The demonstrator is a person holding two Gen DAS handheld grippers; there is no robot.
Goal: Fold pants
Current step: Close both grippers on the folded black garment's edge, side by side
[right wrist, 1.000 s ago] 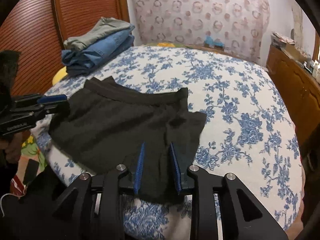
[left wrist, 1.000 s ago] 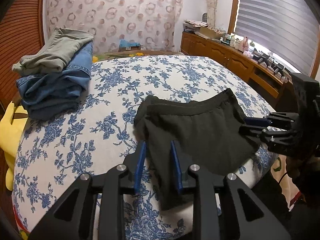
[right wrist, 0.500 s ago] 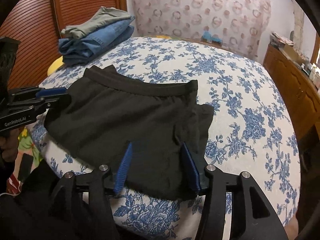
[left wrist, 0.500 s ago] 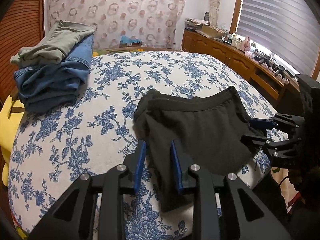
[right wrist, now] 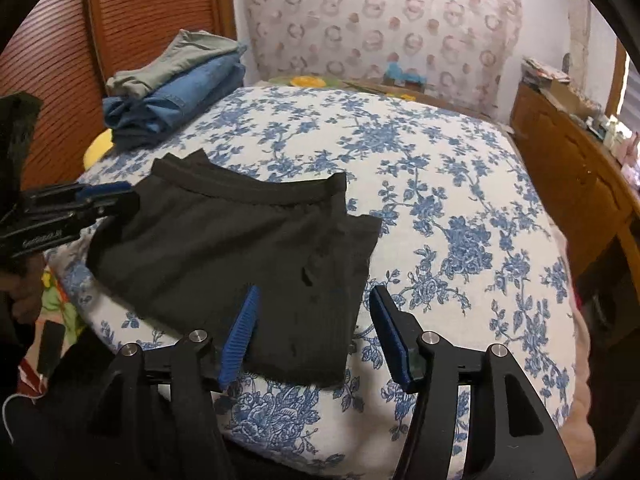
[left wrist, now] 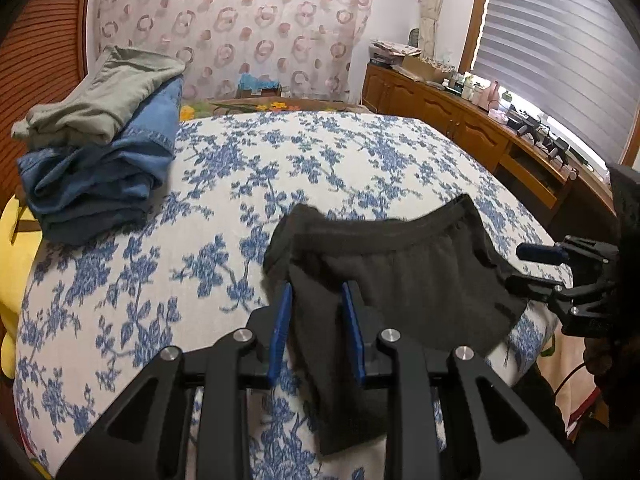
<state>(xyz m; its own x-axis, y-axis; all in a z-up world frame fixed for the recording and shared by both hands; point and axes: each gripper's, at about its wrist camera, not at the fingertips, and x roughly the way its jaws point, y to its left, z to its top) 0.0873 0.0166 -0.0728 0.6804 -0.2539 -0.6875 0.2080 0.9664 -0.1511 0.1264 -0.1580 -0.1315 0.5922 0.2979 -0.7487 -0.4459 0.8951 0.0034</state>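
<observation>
Spreading apart since a second ago, right gripper, jaws opening and letting go of the black pants' near hem; hem lying flat between the blue pads, touched by neither; cloth sitting a little flatter on the floral bedspread than before.

Left gripper remaining narrowly closed on a bunched fold of the same pants, cloth pinched between its pads and trailing down toward the camera; gripping, judging by the fabric pressed on both sides.

Pants lying at the near edge of the bedspread, waistband turned away, one side doubled over; stack of folded jeans sitting well apart at the far left corner of the bedspread, an olive garment on top.

Step in hand, by judgement: releasing and regripping for the next fold. Doing it well probably meaning: clearing the right pads fully from the hem before lifting away, so as not to drag the layer; keeping the left pinch steady meanwhile; retaking both layers at a corner rather than mid-cloth; avoiding pulling the pants off the near edge of the bedspread.
</observation>
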